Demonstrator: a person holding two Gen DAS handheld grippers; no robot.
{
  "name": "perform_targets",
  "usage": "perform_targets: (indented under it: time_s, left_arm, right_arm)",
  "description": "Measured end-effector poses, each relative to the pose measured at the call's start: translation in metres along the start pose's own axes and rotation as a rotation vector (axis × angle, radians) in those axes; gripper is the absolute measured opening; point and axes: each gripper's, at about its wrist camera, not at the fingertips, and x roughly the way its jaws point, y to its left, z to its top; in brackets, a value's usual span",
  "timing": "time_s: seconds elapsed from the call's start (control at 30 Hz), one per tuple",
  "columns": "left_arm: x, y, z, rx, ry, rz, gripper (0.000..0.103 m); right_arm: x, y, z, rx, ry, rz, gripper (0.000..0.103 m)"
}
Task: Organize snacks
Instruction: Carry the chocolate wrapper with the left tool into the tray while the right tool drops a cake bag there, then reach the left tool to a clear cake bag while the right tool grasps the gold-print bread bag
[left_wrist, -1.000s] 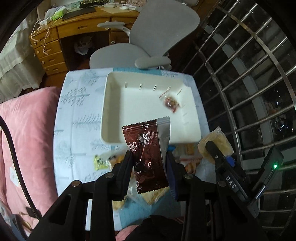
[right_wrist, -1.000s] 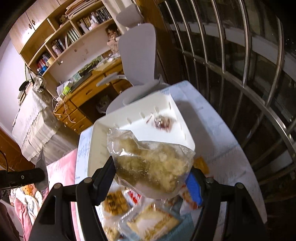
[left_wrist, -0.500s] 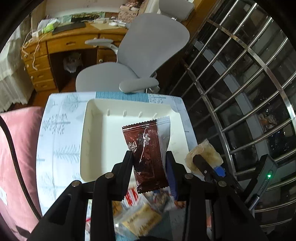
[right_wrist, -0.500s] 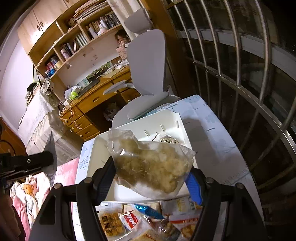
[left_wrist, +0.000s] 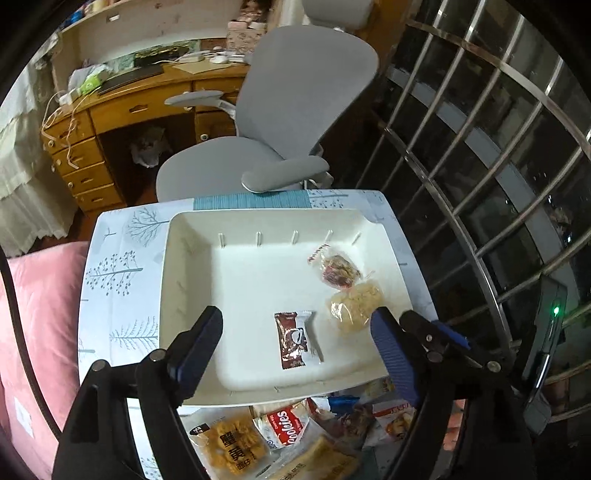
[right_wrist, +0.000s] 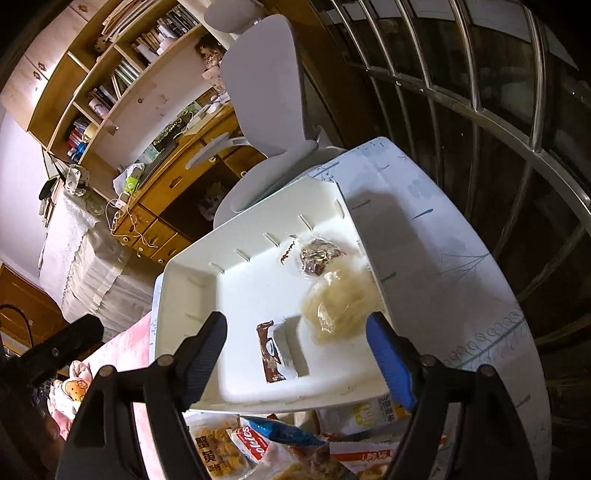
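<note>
A white tray (left_wrist: 184, 258) (right_wrist: 184, 295) holds three snacks. A brown packet (left_wrist: 295, 339) (right_wrist: 273, 350) lies flat near its front. A pale yellow bag (left_wrist: 354, 304) (right_wrist: 340, 302) rests to the right, beside a clear-wrapped reddish snack (left_wrist: 336, 267) (right_wrist: 317, 254). My left gripper (left_wrist: 295, 347) hovers over the brown packet, jaws opening, with nothing pressed between the pads. My right gripper (right_wrist: 297, 350) hangs over the tray's front, jaws also opening and holding nothing. A pile of loose snack packs (left_wrist: 236, 443) (right_wrist: 221, 454) lies in front of the tray.
The tray sits on a table with a tree-print cloth (left_wrist: 118, 295). A grey office chair (left_wrist: 295, 110) stands behind the table, with a wooden desk (left_wrist: 140, 107) beyond it. Metal window bars (left_wrist: 480, 184) run along the right, and a pink cushion (left_wrist: 37, 314) lies to the left.
Both grippers came forward and down over the tray and opened. The brown packet left the left gripper and the pale bag left the right one; both now lie in the tray.
</note>
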Motion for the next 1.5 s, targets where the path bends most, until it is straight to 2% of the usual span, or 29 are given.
perform_targets:
  time_s: [0.23, 0.37, 0.63, 0.77, 0.93, 1.1, 1.27, 1.5]
  left_arm:
    - [-0.008, 0.016, -0.004, -0.033, -0.005, 0.054, 0.081]
    - [-0.012, 0.022, -0.009, -0.039, 0.009, 0.079, 0.081]
    - [-0.03, 0.031, -0.024, 0.007, 0.009, 0.174, 0.081]
    - [-0.039, 0.04, -0.033, 0.011, 0.01, 0.198, 0.081]
    - [-0.053, 0.057, -0.048, 0.015, 0.012, 0.141, 0.081]
    - [-0.065, 0.075, -0.068, 0.05, 0.031, 0.105, 0.081]
    - [-0.071, 0.095, -0.093, 0.113, 0.093, 0.081, 0.081]
    - [-0.071, 0.126, -0.125, 0.15, 0.191, 0.02, 0.081]
  right_arm:
    - [-0.004, -0.007, -0.001, 0.022, 0.022, -0.008, 0.078]
    - [-0.008, -0.019, -0.007, 0.076, 0.02, 0.032, 0.078]
    - [-0.018, -0.024, -0.019, 0.104, 0.033, 0.046, 0.078]
    - [-0.028, -0.02, -0.03, 0.096, 0.034, 0.021, 0.078]
    - [-0.046, -0.01, -0.052, 0.098, 0.02, -0.025, 0.078]
    - [-0.062, -0.002, -0.091, 0.148, 0.019, -0.09, 0.078]
    - [-0.075, 0.008, -0.132, 0.216, 0.004, -0.137, 0.078]
    - [-0.087, 0.018, -0.196, 0.33, -0.014, -0.178, 0.078]
